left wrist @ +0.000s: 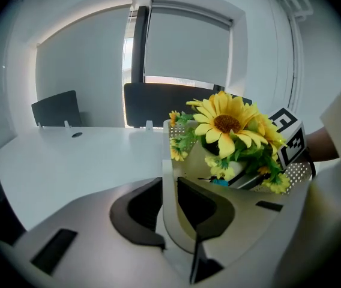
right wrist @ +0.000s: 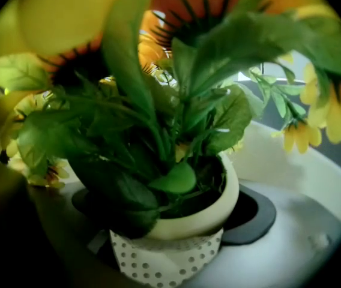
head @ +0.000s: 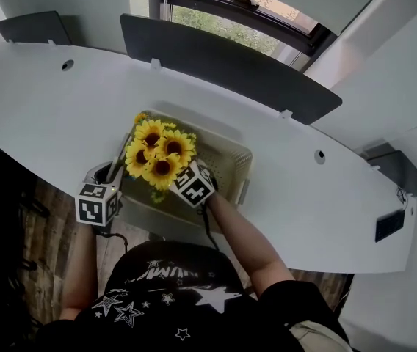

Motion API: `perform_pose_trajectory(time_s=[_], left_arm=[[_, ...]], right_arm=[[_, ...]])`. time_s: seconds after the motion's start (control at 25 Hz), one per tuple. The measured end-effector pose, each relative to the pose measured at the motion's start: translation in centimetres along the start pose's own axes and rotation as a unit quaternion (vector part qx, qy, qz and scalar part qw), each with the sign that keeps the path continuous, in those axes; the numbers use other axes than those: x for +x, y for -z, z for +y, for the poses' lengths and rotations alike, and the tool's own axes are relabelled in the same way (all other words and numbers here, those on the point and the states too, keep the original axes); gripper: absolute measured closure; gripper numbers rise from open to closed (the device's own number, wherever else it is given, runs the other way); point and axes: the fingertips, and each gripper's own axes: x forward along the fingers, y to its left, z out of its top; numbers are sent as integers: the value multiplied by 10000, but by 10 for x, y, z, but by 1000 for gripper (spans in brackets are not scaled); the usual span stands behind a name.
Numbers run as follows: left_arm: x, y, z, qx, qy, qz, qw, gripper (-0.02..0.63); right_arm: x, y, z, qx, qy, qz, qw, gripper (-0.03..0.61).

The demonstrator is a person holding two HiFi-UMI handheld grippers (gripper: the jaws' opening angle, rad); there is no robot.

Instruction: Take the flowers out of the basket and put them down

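A long white desk [head: 62,116] curves under a window [head: 230,24], dark partition panels [head: 216,57] lining its far edge, with wide bare surface left, right and beyond the cream perforated basket [head: 230,160] that sits close to the near edge. The left gripper [left wrist: 169,197] is clamped on the basket's left wall. The right gripper [right wrist: 170,221] is closed on the cream pot [right wrist: 206,215] of the flowers [head: 161,152], whose blooms stand above the rim over the basket's left half.

White desk [head: 47,101], dark partition [head: 216,57], bright window [head: 227,26].
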Motion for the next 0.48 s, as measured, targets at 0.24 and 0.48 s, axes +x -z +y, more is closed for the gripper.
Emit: perform_pose_trajectory(time_s=[0.24, 0.48], left_arm=[[-14, -15, 8, -50, -308, -377, 9988, 495], [-33, -26, 6, -103, -425, -746, 9963, 482]], right_arm=[[-15, -9, -14, 498, 62, -78, 9987, 63], [-35, -24, -11, 526, -18, -151, 9985, 63]])
